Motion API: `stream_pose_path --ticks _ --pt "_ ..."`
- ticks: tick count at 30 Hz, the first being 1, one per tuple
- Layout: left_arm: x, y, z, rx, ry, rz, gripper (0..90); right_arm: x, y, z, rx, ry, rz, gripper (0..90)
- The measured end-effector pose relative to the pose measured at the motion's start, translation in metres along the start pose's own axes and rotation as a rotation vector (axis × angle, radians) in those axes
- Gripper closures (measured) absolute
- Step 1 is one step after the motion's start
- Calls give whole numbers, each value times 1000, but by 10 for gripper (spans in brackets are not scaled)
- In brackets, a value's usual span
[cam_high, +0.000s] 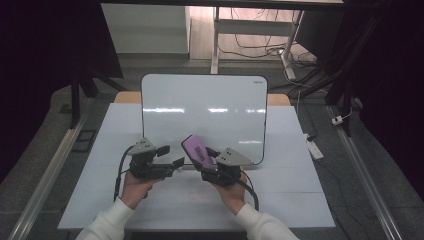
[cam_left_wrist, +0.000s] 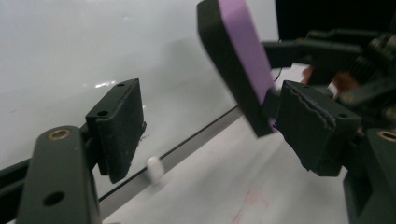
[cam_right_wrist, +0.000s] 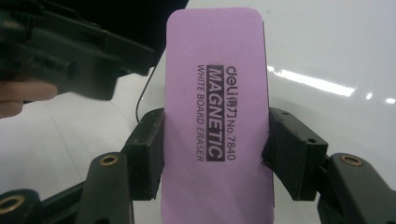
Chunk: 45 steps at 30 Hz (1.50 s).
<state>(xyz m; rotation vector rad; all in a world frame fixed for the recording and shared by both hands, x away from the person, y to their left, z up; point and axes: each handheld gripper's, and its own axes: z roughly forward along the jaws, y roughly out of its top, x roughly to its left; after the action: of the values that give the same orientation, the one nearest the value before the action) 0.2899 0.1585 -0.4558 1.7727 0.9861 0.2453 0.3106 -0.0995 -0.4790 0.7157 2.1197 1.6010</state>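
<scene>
A purple whiteboard eraser (cam_high: 196, 150) with a black felt back is clamped by its long sides in my right gripper (cam_high: 204, 161), tilted up over the near edge of the whiteboard (cam_high: 202, 107). In the right gripper view the eraser (cam_right_wrist: 217, 116) stands upright between both pads, its printed label facing the camera, and the gripper (cam_right_wrist: 215, 156) is shut on it. My left gripper (cam_high: 171, 155) hangs just left of it, open. In the left gripper view its jaws (cam_left_wrist: 217, 140) stand wide apart, with the eraser (cam_left_wrist: 243, 56) just past the right pad (cam_left_wrist: 317, 128); I cannot tell whether they touch.
The whiteboard lies flat on a white-covered table (cam_high: 300, 190), its dark-rimmed near edge just ahead of both grippers. A small white nub (cam_left_wrist: 154, 169) sits on that rim. A power strip (cam_high: 315, 149) and cables lie on the floor to the right.
</scene>
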Motion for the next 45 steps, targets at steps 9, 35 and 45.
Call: stream_pose_path --ticks 9,35,45 --pt "-2 8 14 -4 -66 -28 336 9 -4 2 -15 -9 -40 405" --pt "4 14 0 42 -32 -44 628 11 -1 3 15 43 -46 311" --pt "14 11 -33 105 98 -17 627 -19 -4 -30 57 -10 -28 303"
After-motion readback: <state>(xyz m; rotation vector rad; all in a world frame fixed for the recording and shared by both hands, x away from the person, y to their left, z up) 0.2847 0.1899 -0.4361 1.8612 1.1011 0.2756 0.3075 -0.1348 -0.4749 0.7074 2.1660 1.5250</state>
